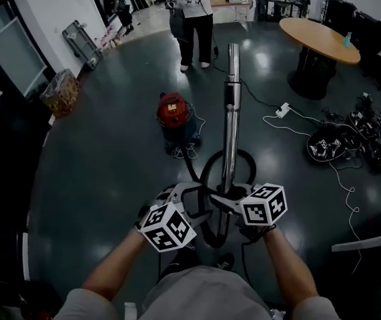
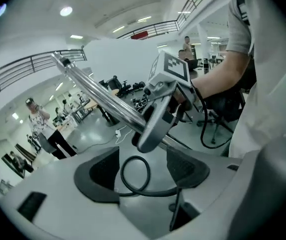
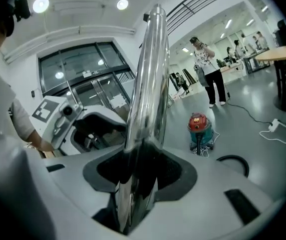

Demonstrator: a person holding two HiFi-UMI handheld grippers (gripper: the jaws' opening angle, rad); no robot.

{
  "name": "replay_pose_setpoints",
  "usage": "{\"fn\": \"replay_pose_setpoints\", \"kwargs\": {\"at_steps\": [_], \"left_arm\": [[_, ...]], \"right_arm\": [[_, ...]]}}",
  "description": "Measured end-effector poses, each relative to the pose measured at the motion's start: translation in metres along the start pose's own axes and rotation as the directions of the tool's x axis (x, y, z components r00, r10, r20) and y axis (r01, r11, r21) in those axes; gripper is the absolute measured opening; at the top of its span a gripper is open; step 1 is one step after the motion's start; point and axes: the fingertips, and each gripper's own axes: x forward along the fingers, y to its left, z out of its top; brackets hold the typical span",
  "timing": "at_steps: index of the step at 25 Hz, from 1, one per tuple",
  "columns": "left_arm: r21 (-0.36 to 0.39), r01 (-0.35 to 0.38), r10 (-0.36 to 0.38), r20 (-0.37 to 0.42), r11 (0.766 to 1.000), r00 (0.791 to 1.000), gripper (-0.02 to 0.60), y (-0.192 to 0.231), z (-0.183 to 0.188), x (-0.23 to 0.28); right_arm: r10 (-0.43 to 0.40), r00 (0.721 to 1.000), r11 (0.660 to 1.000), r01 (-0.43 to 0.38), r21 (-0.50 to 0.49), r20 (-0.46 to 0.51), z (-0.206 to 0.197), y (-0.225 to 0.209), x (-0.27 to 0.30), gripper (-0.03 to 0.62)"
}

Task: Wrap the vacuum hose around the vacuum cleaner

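The red and blue vacuum cleaner (image 1: pixel 175 115) stands on the dark floor ahead, also seen in the right gripper view (image 3: pixel 201 129). Its shiny metal wand (image 1: pixel 231 112) points away from me, and the black hose (image 1: pixel 233 162) loops on the floor under it. My right gripper (image 1: pixel 223 204) is shut on the wand's near end (image 3: pixel 145 109). My left gripper (image 1: pixel 189 195) hangs just left of it, open with nothing between its fingers (image 2: pixel 100 171); past them a loop of hose (image 2: pixel 135 176) lies on the floor. The left gripper view shows the right gripper (image 2: pixel 158 124) on the wand (image 2: pixel 102 96).
A person (image 1: pixel 193 19) stands beyond the vacuum. A round wooden table (image 1: pixel 318 39) is at the back right. A power strip (image 1: pixel 283 109) with white cable and a pile of black gear (image 1: pixel 350 142) lie on the right. A basket (image 1: pixel 60 92) sits at the left.
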Motion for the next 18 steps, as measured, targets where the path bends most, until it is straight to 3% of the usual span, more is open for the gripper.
{"fn": "replay_pose_setpoints", "kwargs": {"at_steps": [4, 9, 14, 18], "left_arm": [[0.133, -0.029, 0.022, 0.05, 0.991, 0.998, 0.301, 0.03, 0.015, -0.011], [0.297, -0.062, 0.036, 0.094, 0.953, 0.995, 0.301, 0.074, 0.019, -0.026], [0.475, -0.126, 0.058, 0.155, 0.871, 0.986, 0.299, 0.121, 0.023, -0.055], [0.612, -0.046, 0.006, 0.067, 0.79, 0.998, 0.3, 0.14, 0.01, -0.06]], "right_arm": [[-0.065, 0.99, 0.997, 0.061, -0.041, -0.123, -0.002, -0.005, 0.016, 0.158], [-0.165, 0.951, 0.982, 0.134, -0.134, -0.261, 0.011, -0.02, 0.04, 0.16], [-0.236, 0.894, 0.957, 0.146, -0.252, -0.38, 0.02, -0.026, 0.083, 0.16], [-0.263, 0.848, 0.94, 0.118, -0.319, -0.46, 0.02, -0.029, 0.119, 0.16]]}}
